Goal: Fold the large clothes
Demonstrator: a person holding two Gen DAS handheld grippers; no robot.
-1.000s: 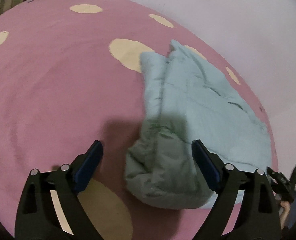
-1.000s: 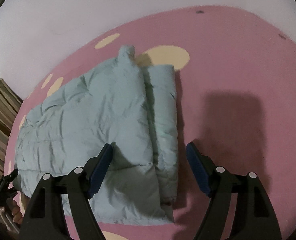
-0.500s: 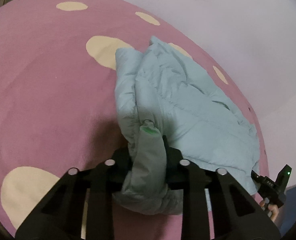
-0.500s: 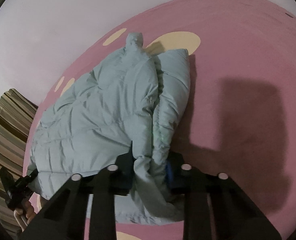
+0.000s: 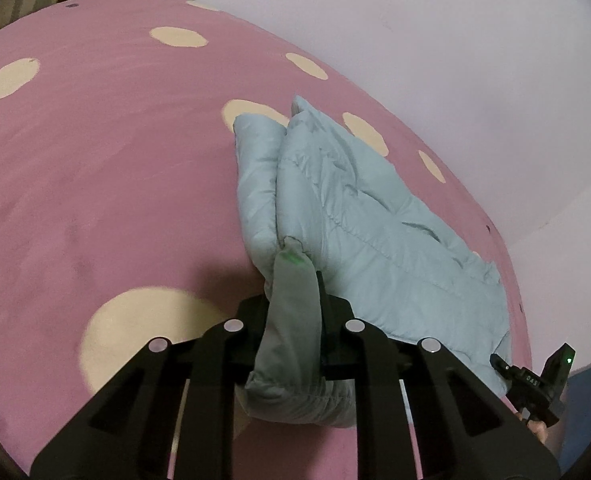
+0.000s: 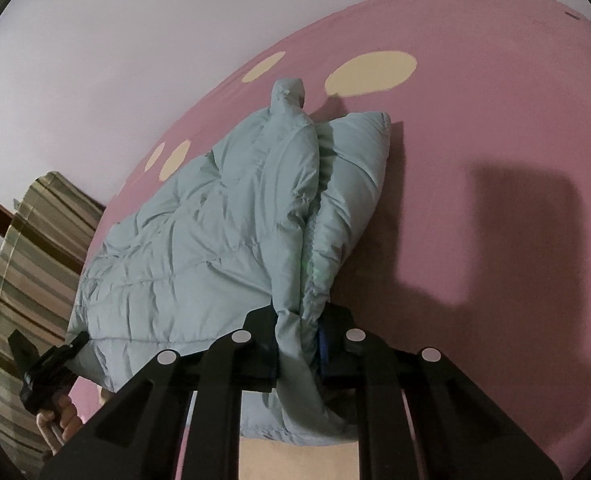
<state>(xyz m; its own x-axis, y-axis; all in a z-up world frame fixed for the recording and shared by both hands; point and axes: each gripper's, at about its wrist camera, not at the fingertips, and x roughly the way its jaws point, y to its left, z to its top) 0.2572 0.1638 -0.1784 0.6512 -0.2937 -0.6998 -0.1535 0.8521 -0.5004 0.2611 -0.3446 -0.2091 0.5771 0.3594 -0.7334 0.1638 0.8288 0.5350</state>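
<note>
A pale blue puffer jacket (image 5: 359, 216) lies on a pink bedspread (image 5: 107, 184) dotted with cream spots, close to the edge that runs along the pale wall (image 5: 435, 40). It is folded lengthwise, with a rolled sleeve or side panel lying along the side away from the wall and the collar end pointing toward the bed's far part.

The left gripper (image 5: 295, 320) is clamped on a thick bunch of the jacket's near end; the fabric is squeezed into a narrow upright ridge between its black fingers (image 5: 251, 320), and a puffy hem bulges out below them. A faint green light falls on the pinched fabric. A large cream spot (image 5: 143, 336) sits on the bedspread just left of this gripper.

The right gripper (image 6: 297, 344) is likewise clenched on the jacket (image 6: 199, 256), gripping the fold where the main body meets the rolled panel; the cloth is pulled up into a crease between its jaws, and a blue pad shows at the inner face of one finger (image 6: 335, 344). A dark rectangular shadow falls on the bedspread (image 6: 495, 120) to the right.

A striped cushion or cloth (image 6: 23, 280) lies at the bed's edge on the left of the right wrist view.
</note>
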